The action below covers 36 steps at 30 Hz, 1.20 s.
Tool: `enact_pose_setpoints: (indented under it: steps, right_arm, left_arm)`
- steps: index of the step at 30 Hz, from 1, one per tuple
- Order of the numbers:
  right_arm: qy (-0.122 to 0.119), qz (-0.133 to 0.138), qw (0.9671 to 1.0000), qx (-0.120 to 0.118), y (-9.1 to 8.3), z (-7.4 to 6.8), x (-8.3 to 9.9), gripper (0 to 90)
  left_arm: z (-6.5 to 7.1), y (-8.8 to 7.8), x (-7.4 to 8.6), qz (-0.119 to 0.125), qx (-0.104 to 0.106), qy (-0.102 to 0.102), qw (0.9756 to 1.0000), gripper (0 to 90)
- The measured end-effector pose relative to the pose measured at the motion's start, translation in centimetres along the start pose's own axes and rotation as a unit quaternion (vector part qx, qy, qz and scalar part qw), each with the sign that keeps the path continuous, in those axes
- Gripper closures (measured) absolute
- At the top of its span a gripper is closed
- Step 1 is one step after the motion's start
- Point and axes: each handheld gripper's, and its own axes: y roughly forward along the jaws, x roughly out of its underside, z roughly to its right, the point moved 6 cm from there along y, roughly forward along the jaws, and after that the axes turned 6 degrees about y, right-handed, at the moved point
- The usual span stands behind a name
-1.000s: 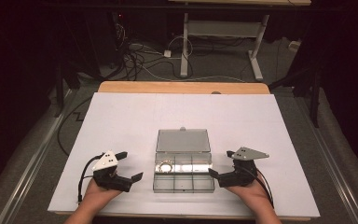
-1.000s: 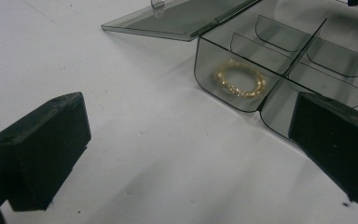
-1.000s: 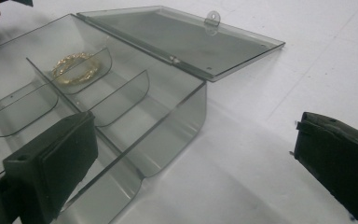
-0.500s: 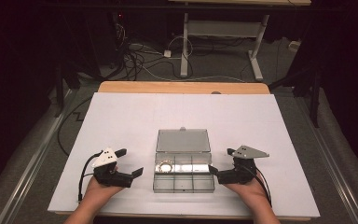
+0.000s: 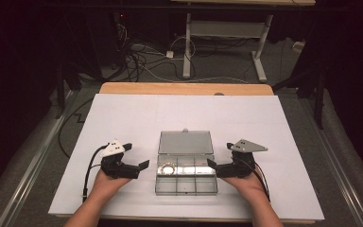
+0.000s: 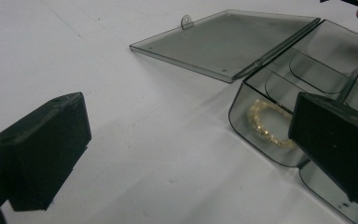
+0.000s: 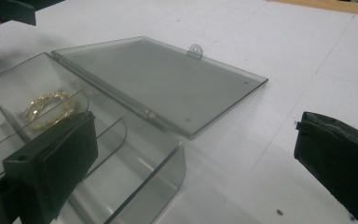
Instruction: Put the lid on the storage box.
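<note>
A clear grey compartment box [image 5: 186, 191] sits at the near middle of the white table, its lid [image 5: 185, 142] folded flat behind it. A gold bracelet [image 5: 167, 168] lies in the box's far left compartment. My left gripper [image 5: 137, 156] rests just left of the box, open and holding nothing. My right gripper [image 5: 220, 155] rests just right of the box, also open and holding nothing. In the left gripper view the bracelet [image 6: 265, 123] shows through the box wall [image 6: 261, 144], between my jaws' tips [image 6: 191, 140]. In the right gripper view the lid [image 7: 158, 79] and bracelet [image 7: 49, 108] lie ahead of the gripper [image 7: 198, 154].
A white sheet [image 5: 123, 113] covers the table, with a strip of bare wood [image 5: 184, 88] along the far edge. Beyond it, cables [image 5: 142, 61] and a desk frame's legs [image 5: 260, 56] stand on the dark floor.
Both grippers have edged slightly forward alongside the box. The box, lid and bracelet have not moved.
</note>
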Motion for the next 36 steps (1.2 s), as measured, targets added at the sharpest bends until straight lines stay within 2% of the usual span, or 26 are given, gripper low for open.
enact_pose_setpoints:
  steps: [6,10,12,15,19,22,24,29,33,36]
  right_arm:
    - [0.013,0.003,0.9999,0.005,0.9,0.7,-0.9,0.8]
    - [0.017,-0.007,0.9998,0.007,1.5,1.0,-1.2,0.8]
    - [0.022,-0.006,0.9997,0.005,1.8,1.1,-1.6,0.9]
    - [0.026,-0.009,0.9996,0.005,2.2,1.3,-2.0,0.9]
    - [0.034,-0.012,0.9993,0.007,2.8,1.5,-2.5,1.6]
    - [0.033,-0.017,0.9993,0.009,3.5,1.7,-2.8,2.3]
    - [0.038,-0.020,0.9991,0.007,3.9,1.8,-2.9,3.1]
    - [0.061,-0.050,0.9969,0.000,5.2,1.9,-2.7,4.8]
    - [0.073,-0.068,0.9950,-0.009,6.1,2.0,-2.3,5.7]
    - [0.086,-0.076,0.9932,-0.019,6.6,2.0,-2.1,6.5]
  left_arm:
    - [-0.2,1.5,-0.8,-0.004,0.012,-0.005,0.9999,0.0]
    - [-0.4,2.4,-1.3,-0.008,0.018,-0.009,0.9998,0.0]
    - [-0.3,2.8,-1.6,-0.010,0.013,0.002,0.9999,0.0]
    - [-0.4,3.5,-2.2,-0.002,0.023,-0.010,0.9997,0.0]
    - [-0.8,4.4,-2.8,-0.008,0.023,-0.010,0.9997,0.0]
    - [-1.2,5.2,-3.3,-0.002,0.024,-0.018,0.9995,0.0]
    - [-1.5,6.0,-3.5,-0.008,0.023,-0.023,0.9994,0.0]
    - [-1.7,7.1,-3.5,-0.015,0.022,-0.032,0.9991,0.0]
    - [-1.8,7.3,-3.3,-0.020,0.025,-0.040,0.9987,0.0]
    - [-1.7,7.3,-3.2,-0.020,0.027,-0.039,0.9987,0.0]
